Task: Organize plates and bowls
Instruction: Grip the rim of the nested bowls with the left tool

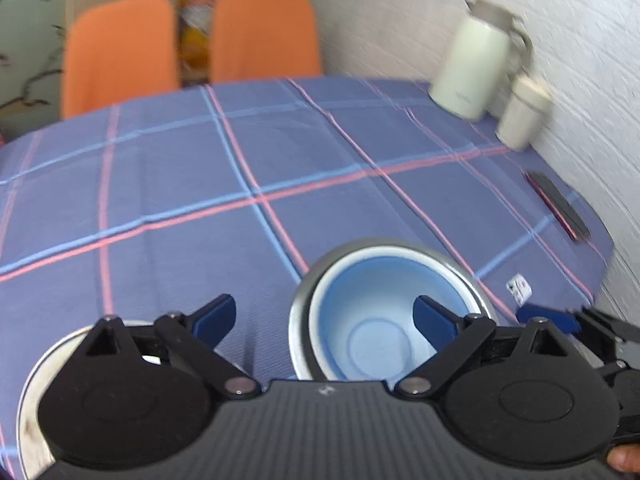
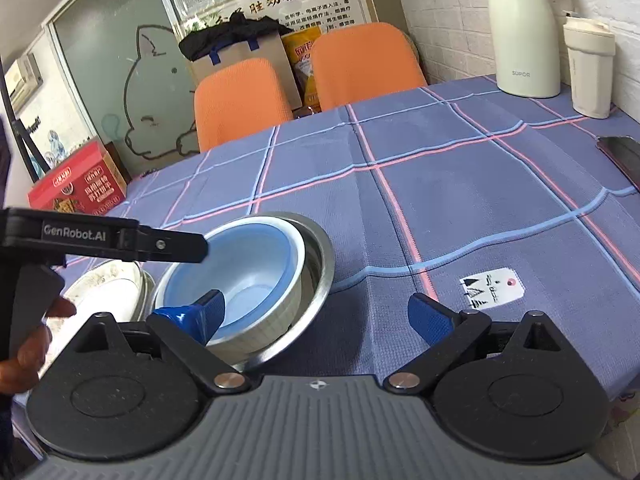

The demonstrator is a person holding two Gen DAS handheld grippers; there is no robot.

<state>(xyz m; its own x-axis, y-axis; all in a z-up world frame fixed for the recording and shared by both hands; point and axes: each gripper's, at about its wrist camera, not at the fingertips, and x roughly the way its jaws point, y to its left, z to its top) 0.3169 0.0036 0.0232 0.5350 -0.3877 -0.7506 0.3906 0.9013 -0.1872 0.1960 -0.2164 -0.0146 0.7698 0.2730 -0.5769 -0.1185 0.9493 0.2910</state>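
Both grippers sit low at the near edge, and their jaws are spread wide with nothing between them. Under them the surface [image 2: 480, 184] wears a blue checked cloth. On it stands a steel bowl [image 2: 320, 268], with a white bowl [image 2: 260, 324] tilted inside it and a blue bowl [image 2: 248, 264] inside that one. The left gripper [image 1: 324, 320] hangs just over the bowls. The right gripper [image 2: 316, 316] is beside them, its left finger [image 2: 208, 312] in front of the white bowl. A white plate [image 2: 108, 280] lies left of the steel bowl.
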